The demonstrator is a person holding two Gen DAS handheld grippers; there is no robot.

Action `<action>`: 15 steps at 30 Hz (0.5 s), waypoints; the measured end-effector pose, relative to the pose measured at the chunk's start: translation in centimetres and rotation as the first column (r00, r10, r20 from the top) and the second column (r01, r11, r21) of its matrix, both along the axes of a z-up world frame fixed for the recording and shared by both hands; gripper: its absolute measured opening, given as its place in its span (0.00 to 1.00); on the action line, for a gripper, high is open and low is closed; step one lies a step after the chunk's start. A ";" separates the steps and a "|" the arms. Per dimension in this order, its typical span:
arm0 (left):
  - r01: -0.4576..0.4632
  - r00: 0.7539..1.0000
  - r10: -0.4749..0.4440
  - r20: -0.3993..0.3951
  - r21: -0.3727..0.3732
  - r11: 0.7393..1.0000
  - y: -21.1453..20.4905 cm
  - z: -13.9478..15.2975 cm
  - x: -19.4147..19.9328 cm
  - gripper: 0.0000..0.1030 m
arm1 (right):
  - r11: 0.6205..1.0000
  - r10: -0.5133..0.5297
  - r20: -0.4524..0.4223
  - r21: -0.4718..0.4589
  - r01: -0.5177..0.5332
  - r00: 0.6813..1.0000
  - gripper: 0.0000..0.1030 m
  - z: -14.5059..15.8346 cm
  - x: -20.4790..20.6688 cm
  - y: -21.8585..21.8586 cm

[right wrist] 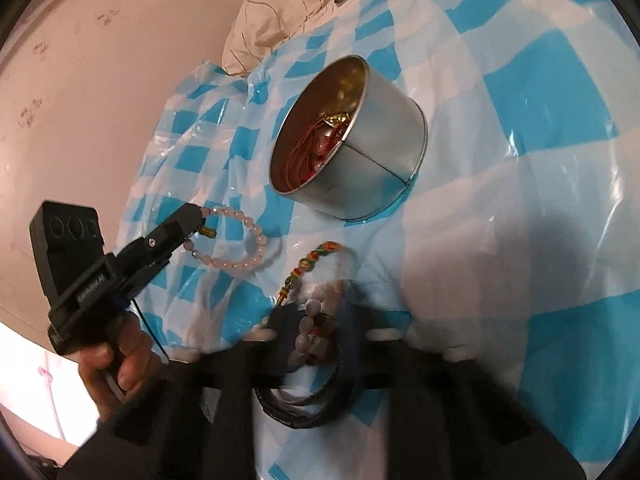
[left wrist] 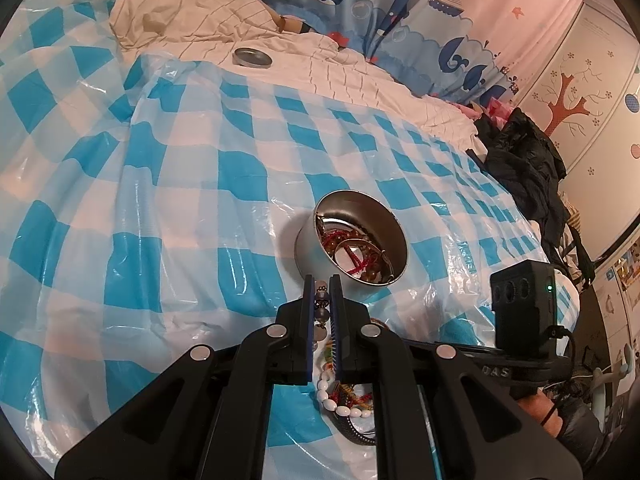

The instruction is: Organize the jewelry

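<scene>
Left wrist view. Left tongs (left wrist: pixel 322 280): narrow, clamped on a pale pink bead bracelet (left wrist: pixel 321 312), beads showing in the slit between the two arms. Round metal tin (left wrist: pixel 352 240): just beyond the tong tips, on its side-tilted base on the blue-and-white checked plastic sheet (left wrist: pixel 160 208) spread over the bed; inside lie red cord, brown beads and a ring-shaped bangle. White oval-bead bracelet (left wrist: pixel 336 400): on the sheet beneath the tongs, tangled with a multicoloured braided cord (left wrist: pixel 360 396) and a dark band (left wrist: pixel 360 434). Metal lid (left wrist: pixel 252 57): far off, on the cream bedding. Right-hand device (left wrist: pixel 524 308): at the right edge, held in a hand.

Right wrist view. Right tongs (right wrist: pixel 320 324): blurred, narrow, set over the pile of white beads (right wrist: pixel 306 328); whether they grip it cannot be told. Braided cord (right wrist: pixel 316 256): stretches from the pile toward the tin (right wrist: pixel 360 160). Dark band (right wrist: pixel 304 408): below the tongs. Left tongs (right wrist: pixel 192 216): at left, held in a hand (right wrist: pixel 116 364), pinching the pink bracelet (right wrist: pixel 248 248), whose loop drapes on the sheet (right wrist: pixel 520 160) near the tin.
</scene>
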State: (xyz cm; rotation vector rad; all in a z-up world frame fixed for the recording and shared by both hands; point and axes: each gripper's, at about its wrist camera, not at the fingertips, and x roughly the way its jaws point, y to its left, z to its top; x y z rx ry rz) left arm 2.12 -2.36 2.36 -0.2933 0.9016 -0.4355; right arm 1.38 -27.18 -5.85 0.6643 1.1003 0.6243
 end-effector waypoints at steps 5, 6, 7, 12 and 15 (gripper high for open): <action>0.005 1.000 -0.004 0.013 -0.023 1.000 0.0 0.6 -0.1 0.06 | 0.999 -0.024 0.088 0.046 0.020 0.996 0.05 2.2 -0.5 -0.8; 0.007 1.000 -0.007 0.016 -0.030 1.000 -0.1 0.7 -0.1 0.06 | 0.998 -0.026 0.110 0.053 0.020 0.994 0.05 2.9 -0.6 -0.9; 0.010 1.000 -0.009 0.019 -0.036 0.999 -0.2 0.9 -0.1 0.06 | 0.998 -0.028 0.124 0.063 0.020 0.992 0.05 3.4 -0.7 -1.1; 0.029 0.998 -0.026 0.051 -0.065 0.997 -1.2 2.1 0.0 0.06 | 0.997 -0.045 0.184 0.075 0.031 0.982 0.05 5.7 -1.0 -1.6; 0.042 0.997 -0.037 0.068 -0.076 0.996 -1.9 2.8 0.2 0.06 | 0.996 -0.055 0.202 0.084 0.039 0.978 0.05 6.6 -0.9 -2.0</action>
